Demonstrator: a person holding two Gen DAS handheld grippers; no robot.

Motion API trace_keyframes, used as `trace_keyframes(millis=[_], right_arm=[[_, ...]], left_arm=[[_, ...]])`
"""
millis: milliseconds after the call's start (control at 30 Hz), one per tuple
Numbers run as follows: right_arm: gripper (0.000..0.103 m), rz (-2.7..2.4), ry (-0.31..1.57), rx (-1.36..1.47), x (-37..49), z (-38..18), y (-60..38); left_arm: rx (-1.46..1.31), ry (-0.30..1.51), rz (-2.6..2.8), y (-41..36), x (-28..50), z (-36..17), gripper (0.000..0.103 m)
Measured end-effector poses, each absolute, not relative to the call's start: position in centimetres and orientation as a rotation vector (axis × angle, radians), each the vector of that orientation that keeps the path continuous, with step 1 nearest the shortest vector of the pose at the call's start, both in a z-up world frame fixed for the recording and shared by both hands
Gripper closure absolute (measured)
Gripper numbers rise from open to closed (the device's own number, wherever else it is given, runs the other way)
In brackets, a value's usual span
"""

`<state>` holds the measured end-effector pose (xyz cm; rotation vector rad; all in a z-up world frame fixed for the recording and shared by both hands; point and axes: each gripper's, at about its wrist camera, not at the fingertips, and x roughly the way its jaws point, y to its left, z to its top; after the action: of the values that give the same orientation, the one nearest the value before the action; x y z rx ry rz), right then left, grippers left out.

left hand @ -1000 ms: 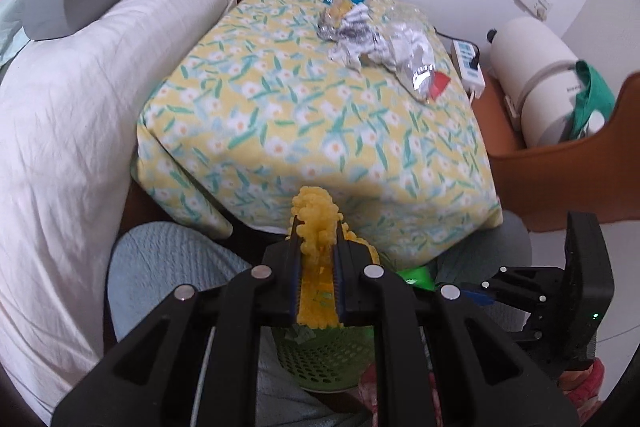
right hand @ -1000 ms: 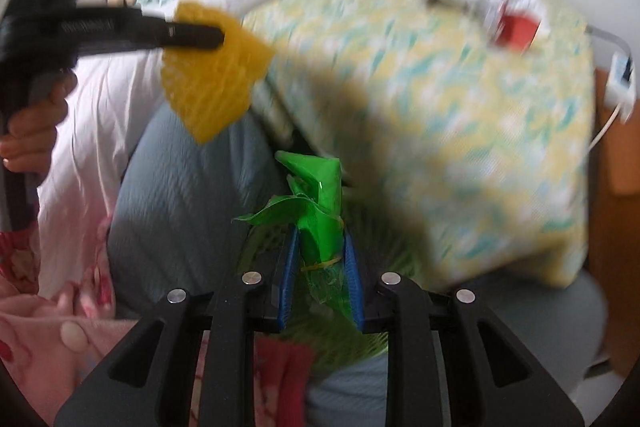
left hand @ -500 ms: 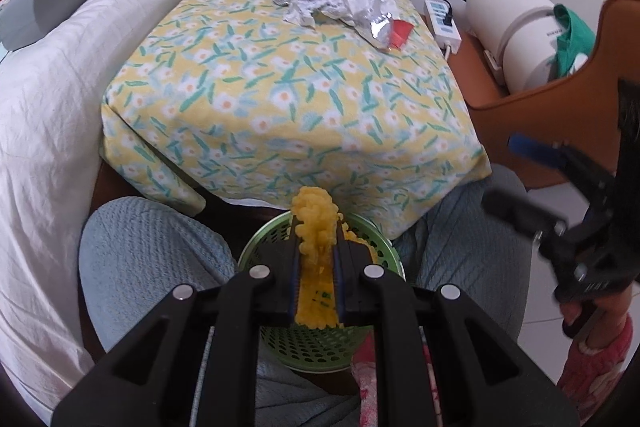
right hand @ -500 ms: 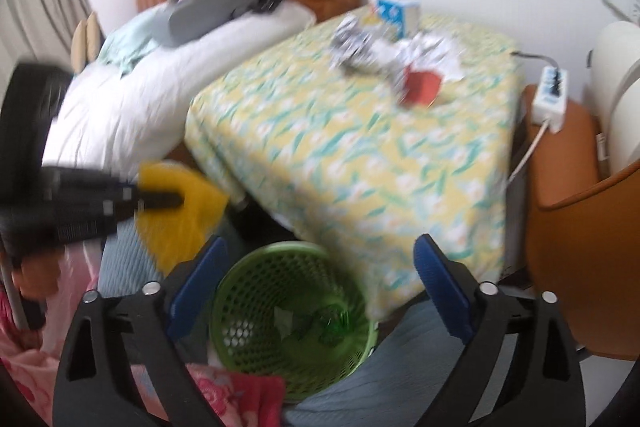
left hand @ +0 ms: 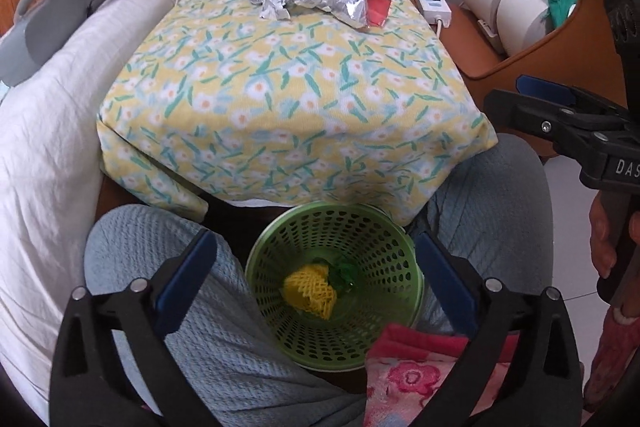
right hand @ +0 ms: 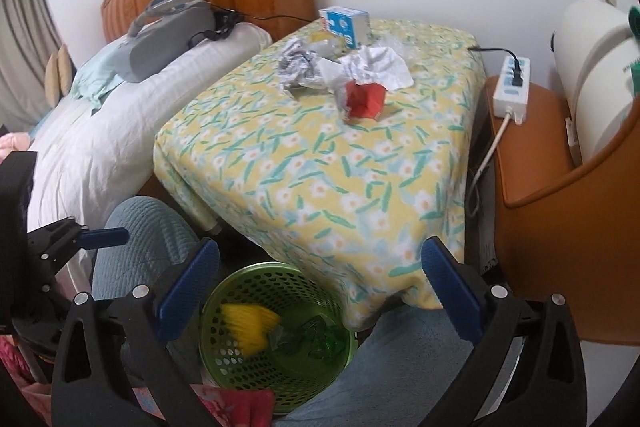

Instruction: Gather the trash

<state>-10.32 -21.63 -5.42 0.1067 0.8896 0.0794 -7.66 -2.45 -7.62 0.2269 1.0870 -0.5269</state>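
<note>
My left gripper (left hand: 316,279) is opening, right gripper (right hand: 320,283) released, both empty; basket (left hand: 384,227) bottom-centre, its green scrap (left hand: 344,273) half hidden behind yellow netting (left hand: 308,291).

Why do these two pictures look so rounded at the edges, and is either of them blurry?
Both are fisheye views: dark corners, and the flowered table bulges. The left wrist view is sharp; the yellow foam net in the green basket shows its mesh. In the right wrist view the net is smeared, though the milk carton reads fairly clearly. Light is soft daylight, no glare.
</note>
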Motion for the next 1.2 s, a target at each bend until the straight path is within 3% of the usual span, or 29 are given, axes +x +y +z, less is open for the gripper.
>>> trace_keyframes(millis=[500, 767, 1200], right_arm=[[0.003, 0.074, 0.858, 0.081, -6.7, -4.9, -21.6], [0.003, 0.033, 0.822, 0.064, -2.1, -3.5, -22.4], [0.003, -0.010, 0.806, 0.133, 6.2, -2.9, -25.2]], left_arm=[[0.200, 0.975, -0.440, -1.3, -3.3, -5.6, 0.008], [0.171, 0.895, -0.448, -3.2, 2.9, -4.6, 0.008], [0.182, 0.881, -0.491, -9.3, 14.2, -7.3, 0.008]])
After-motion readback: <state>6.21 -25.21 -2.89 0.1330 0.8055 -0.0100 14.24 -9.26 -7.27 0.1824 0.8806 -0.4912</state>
